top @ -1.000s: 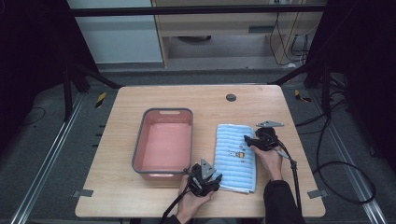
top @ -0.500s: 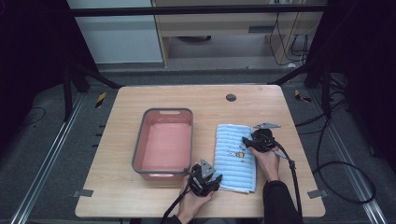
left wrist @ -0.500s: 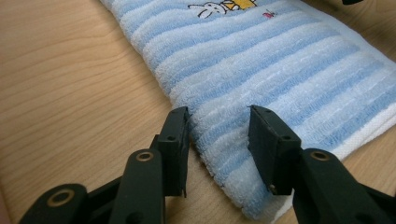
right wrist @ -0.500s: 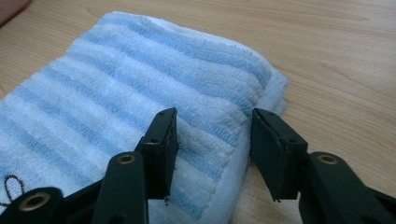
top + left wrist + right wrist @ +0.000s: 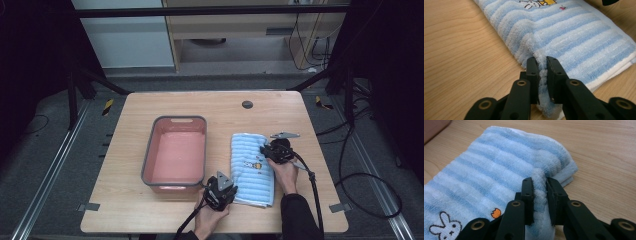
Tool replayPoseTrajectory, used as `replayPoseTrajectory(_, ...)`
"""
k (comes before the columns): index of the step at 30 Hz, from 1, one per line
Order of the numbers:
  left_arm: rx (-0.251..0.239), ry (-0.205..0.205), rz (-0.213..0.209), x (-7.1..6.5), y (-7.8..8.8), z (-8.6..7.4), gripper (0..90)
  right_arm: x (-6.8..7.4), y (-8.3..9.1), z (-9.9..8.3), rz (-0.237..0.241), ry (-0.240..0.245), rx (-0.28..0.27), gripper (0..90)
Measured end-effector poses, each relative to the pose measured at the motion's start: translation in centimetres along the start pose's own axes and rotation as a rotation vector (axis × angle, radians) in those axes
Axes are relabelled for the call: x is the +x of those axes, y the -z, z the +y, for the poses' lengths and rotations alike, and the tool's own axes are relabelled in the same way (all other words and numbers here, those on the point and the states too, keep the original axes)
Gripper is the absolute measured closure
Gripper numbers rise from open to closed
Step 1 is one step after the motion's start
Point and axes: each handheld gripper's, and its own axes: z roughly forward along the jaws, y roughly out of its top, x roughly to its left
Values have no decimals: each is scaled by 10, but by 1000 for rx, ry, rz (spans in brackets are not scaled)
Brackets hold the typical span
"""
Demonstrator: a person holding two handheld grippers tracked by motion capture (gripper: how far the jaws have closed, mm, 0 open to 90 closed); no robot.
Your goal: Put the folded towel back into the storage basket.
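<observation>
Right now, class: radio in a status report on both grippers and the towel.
Left gripper shut on towel. Right gripper shut on towel. Pink tub beside it, apart.

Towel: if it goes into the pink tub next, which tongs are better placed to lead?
Probably the left tongs. They pinch the towel at its near left corner, right beside the pink tub. The right tongs grip the far edge, with the towel between them and the tub.

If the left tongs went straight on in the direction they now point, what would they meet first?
The left tongs are shut on a fold of the striped towel, so they would first push into more of that towel. Beyond it, probably the right tongs, though depth is unclear.
</observation>
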Motion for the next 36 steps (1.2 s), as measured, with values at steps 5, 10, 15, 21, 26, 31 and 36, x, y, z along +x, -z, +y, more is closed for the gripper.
replayPoseTrajectory(5, -12, 13, -9, 2, 1, 0, 857, 0, 2, 1, 13, -5, -13, 793)
replayPoseTrajectory(10, -47, 16, -24, 2, 8, 0, 864, 1, 10, 5, 32, -3, -50, 796)
replayPoseTrajectory(15, -75, 14, -40, 4, 17, 5, 864, 4, 27, 11, 49, 16, -97, 798)
replayPoseTrajectory(21, -113, 0, -55, 3, 30, 13, 865, 4, 42, 15, 53, 16, -137, 799)
replayPoseTrajectory(26, -133, -15, -65, 0, 40, 22, 865, 4, 55, 19, 53, 12, -170, 800)
replayPoseTrajectory(31, -151, -19, -65, -1, 47, 26, 865, 6, 65, 23, 42, 38, -192, 799)
replayPoseTrajectory(36, -158, -24, -63, -1, 51, 28, 864, 11, 71, 27, 41, 54, -205, 800)
